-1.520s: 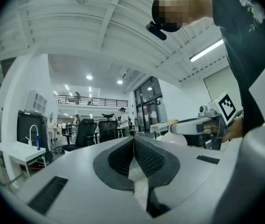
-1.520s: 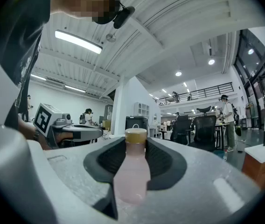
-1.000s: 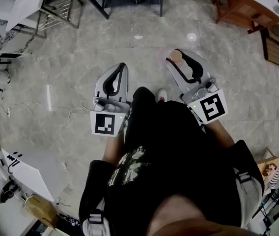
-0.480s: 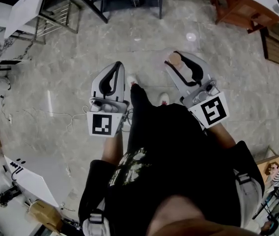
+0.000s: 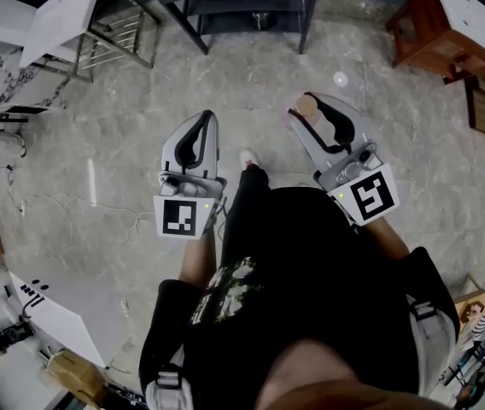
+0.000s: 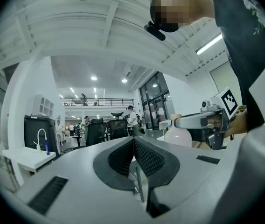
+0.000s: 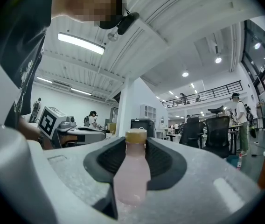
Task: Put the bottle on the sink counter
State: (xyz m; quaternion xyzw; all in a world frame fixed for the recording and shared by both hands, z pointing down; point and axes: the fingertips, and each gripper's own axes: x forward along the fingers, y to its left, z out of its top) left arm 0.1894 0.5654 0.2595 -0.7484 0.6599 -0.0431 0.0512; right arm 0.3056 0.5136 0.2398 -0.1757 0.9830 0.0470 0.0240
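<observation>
Pink bottle (image 7: pixel 131 171), tan-capped, is clamped in the right hand-held gripper (image 7: pixel 135 146) at frame centre, cap toward the tips. Left hand-held gripper (image 6: pixel 133 141) is closed together, empty. Sink table (image 6: pixel 27 157) is seen at lower left, well apart. Grip is to be held firm in carrying; the bottle should be stood on bare surface beside the tap (image 6: pixel 40 136).

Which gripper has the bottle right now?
The right gripper: its jaws clamp a pink bottle. The left gripper is shut, with nothing between its jaws.
</observation>
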